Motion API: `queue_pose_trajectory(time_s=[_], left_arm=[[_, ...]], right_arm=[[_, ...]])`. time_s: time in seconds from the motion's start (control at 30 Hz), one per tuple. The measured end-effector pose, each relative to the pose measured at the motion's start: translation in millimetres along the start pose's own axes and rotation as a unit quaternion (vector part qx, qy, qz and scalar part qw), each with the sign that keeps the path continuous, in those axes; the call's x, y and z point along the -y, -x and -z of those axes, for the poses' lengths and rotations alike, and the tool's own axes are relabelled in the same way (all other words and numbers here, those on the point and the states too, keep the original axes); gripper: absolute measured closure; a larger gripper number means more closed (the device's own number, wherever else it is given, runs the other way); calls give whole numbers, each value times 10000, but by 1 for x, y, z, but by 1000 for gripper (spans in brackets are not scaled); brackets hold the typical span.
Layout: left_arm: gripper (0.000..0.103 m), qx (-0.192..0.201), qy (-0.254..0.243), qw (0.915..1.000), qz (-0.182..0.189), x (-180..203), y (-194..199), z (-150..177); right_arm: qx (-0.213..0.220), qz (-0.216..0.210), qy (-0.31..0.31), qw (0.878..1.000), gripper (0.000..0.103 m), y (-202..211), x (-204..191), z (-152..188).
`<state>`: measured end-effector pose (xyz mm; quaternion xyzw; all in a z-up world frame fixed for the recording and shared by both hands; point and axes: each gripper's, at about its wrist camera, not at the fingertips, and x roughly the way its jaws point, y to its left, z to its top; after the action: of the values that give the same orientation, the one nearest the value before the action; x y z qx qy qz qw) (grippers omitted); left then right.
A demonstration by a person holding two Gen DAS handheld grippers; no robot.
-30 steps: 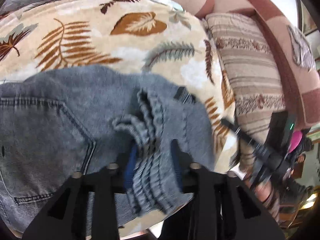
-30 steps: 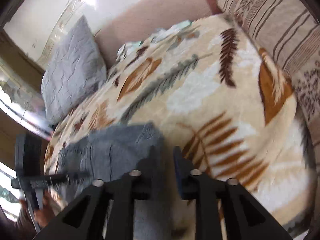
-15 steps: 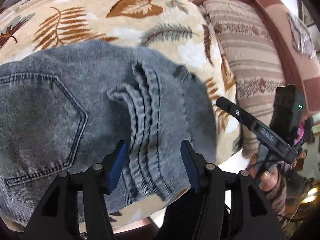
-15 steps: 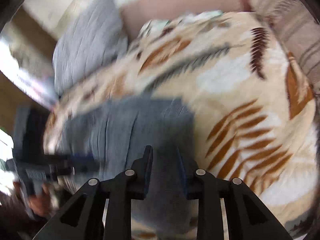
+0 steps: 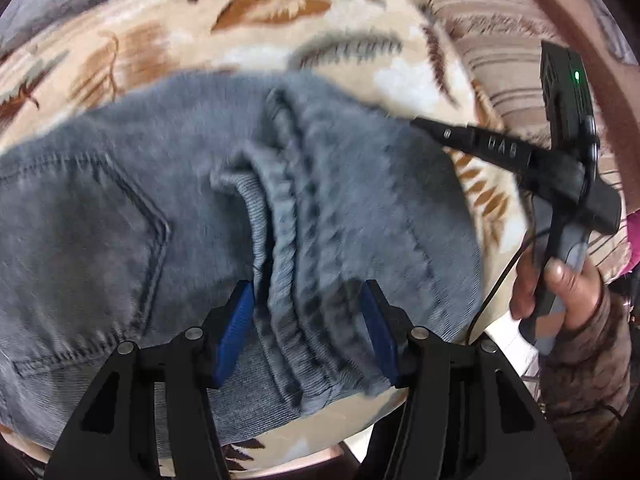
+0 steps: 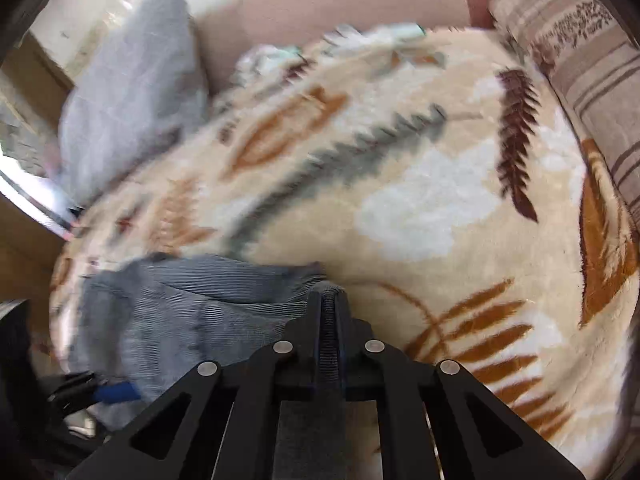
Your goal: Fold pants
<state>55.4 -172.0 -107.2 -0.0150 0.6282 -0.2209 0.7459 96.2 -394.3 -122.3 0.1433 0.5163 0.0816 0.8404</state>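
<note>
Plush leaf-print blanket (image 6: 420,200) | grey denim pants (image 5: 160,208) (ribbed hems) | left claw (image 5: 306,328) released | right claw (image 6: 328,300) clenching pants

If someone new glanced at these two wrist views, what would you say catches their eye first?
Most likely the grey jeans bunched across the leaf-patterned blanket, filling the left wrist view with their back pocket and stacked hems. Next, the left gripper open, its blue-padded fingers straddling the hems, while the right gripper is shut on a denim edge. A grey pillow stands at the blanket's far left.
</note>
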Motion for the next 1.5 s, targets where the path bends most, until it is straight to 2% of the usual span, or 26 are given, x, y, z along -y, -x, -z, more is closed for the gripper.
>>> queue_pose_trajectory(time_s=[0.2, 0.33, 0.37, 0.47, 0.5, 0.63, 0.67, 0.7, 0.73, 0.83, 0.93, 1.03, 1.13, 1.23, 1.27, 1.37, 1.5], left_arm=[[50, 91, -42, 9999, 111, 2, 15, 13], [49, 205, -55, 9997, 112, 7, 28, 22], [49, 245, -62, 9996, 114, 7, 32, 25], [47, 283, 48, 9992, 265, 2, 40, 32], [45, 249, 151, 9989, 360, -1, 39, 35], [44, -109, 486, 9968, 618, -7, 20, 42], [44, -160, 501, 9969, 591, -5, 18, 43], [44, -131, 467, 9974, 531, -2, 18, 45], [44, -60, 401, 9981, 465, 1, 21, 47], [44, 61, 234, 9993, 269, 5, 21, 51], [44, -12, 115, 9998, 185, 3, 9, 55], [49, 30, -129, 9995, 282, 9, 24, 56], [49, 370, -252, 9984, 332, 6, 48, 56], [48, 944, -305, 9950, -134, 6, 68, 46], [45, 1064, -308, 9935, -275, 5, 72, 41], [37, 1071, -166, 9933, -414, 2, 66, 17], [37, 771, 193, 9967, -163, -11, 50, -19]], right_arm=[[169, -75, 29, 9998, 92, 26, 2, 9], [132, -148, 41, 9998, 88, 47, 0, 22], [113, -191, 21, 9998, 83, 52, 1, 28], [47, -353, -96, 9993, 57, 69, 5, 59], [34, -389, -134, 9991, 53, 72, 5, 68], [-245, -588, -447, 9970, 53, 62, 16, 105], [-340, -617, -488, 9963, 57, 55, 17, 112], [-340, -681, -465, 9960, 79, 55, 16, 116], [-216, -681, -354, 9968, 84, 60, 10, 118], [165, -468, 91, 9987, 85, 82, -6, 126], [-230, -83, 158, 9996, 85, 62, -4, 137], [-138, -298, -168, 9993, 81, 69, 4, 135], [201, -532, -411, 9975, 79, 95, 10, 132], [414, -627, -525, 9958, 78, 111, 13, 132], [425, -660, -557, 9954, 76, 112, 13, 131], [356, -738, -691, 9942, 70, 106, 14, 131], [277, -809, -880, 9924, 68, 95, 16, 123]])
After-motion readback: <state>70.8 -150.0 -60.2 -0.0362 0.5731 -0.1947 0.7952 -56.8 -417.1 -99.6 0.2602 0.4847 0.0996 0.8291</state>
